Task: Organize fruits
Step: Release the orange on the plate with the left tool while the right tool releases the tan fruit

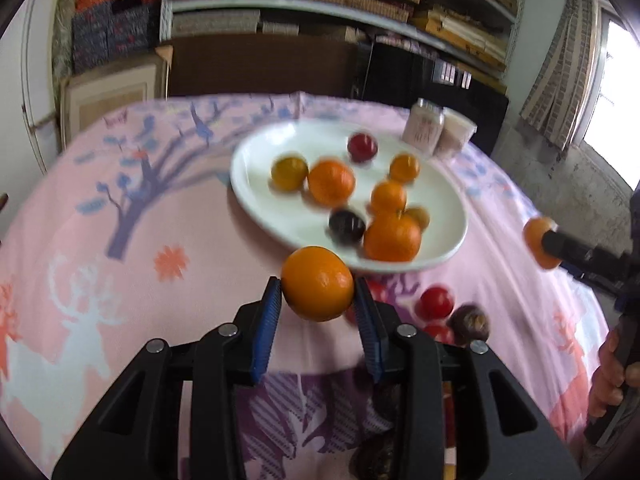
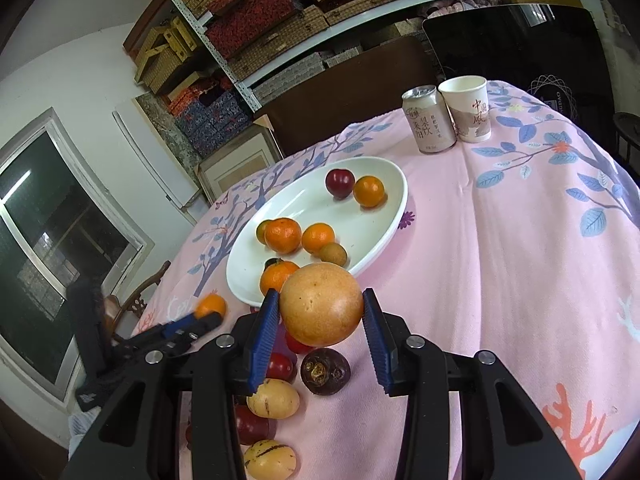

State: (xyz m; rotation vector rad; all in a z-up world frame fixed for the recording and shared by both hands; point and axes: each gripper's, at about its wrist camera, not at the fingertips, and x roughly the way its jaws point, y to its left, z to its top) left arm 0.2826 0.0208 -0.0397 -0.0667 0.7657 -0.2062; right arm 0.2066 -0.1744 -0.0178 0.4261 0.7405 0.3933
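Observation:
My left gripper [image 1: 318, 300] is shut on an orange [image 1: 318, 283], held above the pink cloth just short of the white plate's [image 1: 256, 148] near rim. The plate holds several oranges, a red plum [image 1: 362, 146] and a dark fruit [image 1: 347, 225]. My right gripper [image 2: 320, 314] is shut on a large pale orange fruit [image 2: 321, 310], held near the plate [image 2: 304, 200] edge. It also shows in the left wrist view [image 1: 540, 242] at the far right. The left gripper shows in the right wrist view [image 2: 210, 312] at the left with its orange.
Loose fruits lie on the cloth: red ones [image 1: 437, 302], a dark purple one [image 2: 325, 371] and yellow ones [image 2: 274, 399]. A drink can [image 2: 428, 118] and a paper cup [image 2: 467, 107] stand at the table's far side. Shelves and a chair back stand behind.

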